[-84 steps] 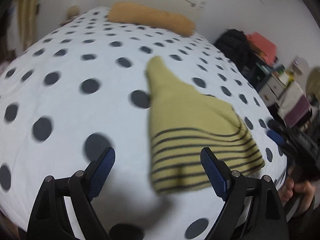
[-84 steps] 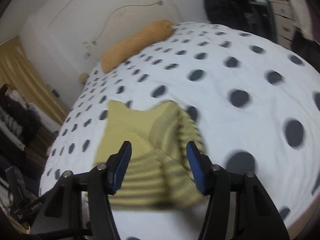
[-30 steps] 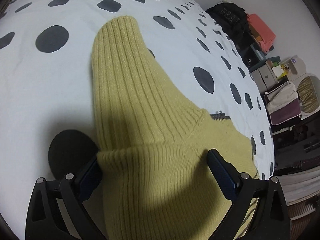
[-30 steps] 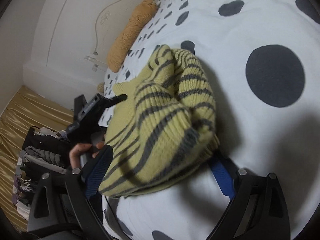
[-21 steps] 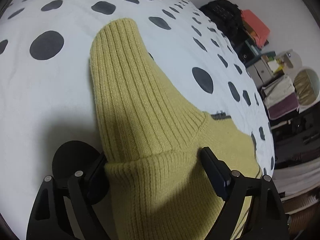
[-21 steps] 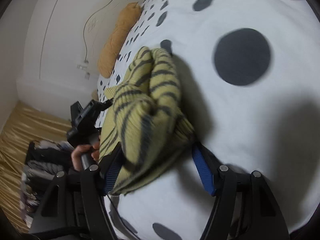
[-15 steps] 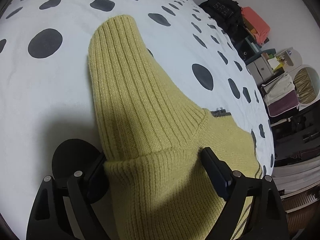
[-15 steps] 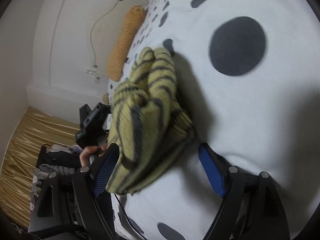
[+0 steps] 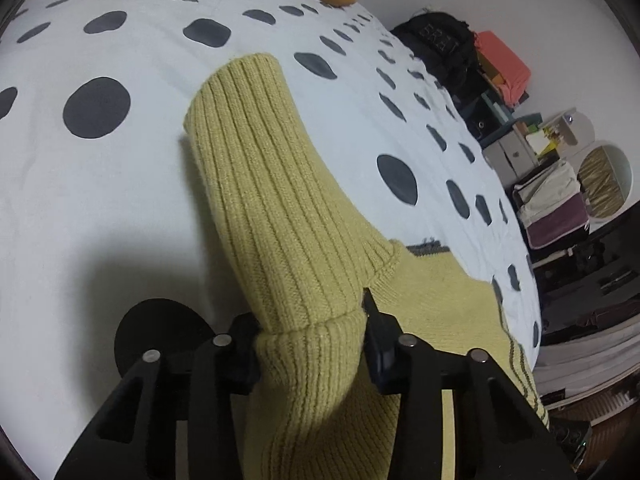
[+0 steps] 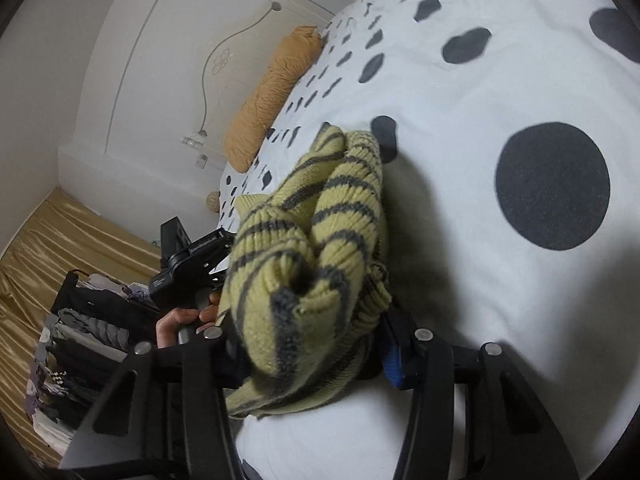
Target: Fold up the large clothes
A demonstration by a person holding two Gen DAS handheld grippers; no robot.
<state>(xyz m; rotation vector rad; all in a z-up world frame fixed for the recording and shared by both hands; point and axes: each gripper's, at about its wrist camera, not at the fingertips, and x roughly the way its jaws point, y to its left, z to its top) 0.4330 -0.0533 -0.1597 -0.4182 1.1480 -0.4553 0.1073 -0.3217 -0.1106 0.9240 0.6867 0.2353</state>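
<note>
A yellow ribbed knit sweater (image 9: 280, 216) with dark grey stripes lies folded on the white bedspread (image 9: 120, 184) with black dots. In the left wrist view my left gripper (image 9: 310, 344) is closing on the plain ribbed fold, its pads pressing the bunched knit on both sides. The striped end of the sweater (image 10: 312, 248) fills the right wrist view, and my right gripper (image 10: 310, 354) is closing on that thick roll, which sits squeezed between the pads. A hand (image 10: 180, 322) holding the other gripper's handle shows behind the striped end.
An orange pillow (image 10: 276, 88) lies at the head of the bed by the white headboard. A black backpack (image 9: 438, 46), boxes and bags crowd the floor beyond the bed's far side. A gold curtain (image 10: 60, 248) and hanging clothes (image 10: 76, 340) stand on the other side.
Both grippers' jaws have narrowed from wide apart to pinching the sweater. The right gripper has lifted the striped end slightly, bunching it into a tighter roll.
</note>
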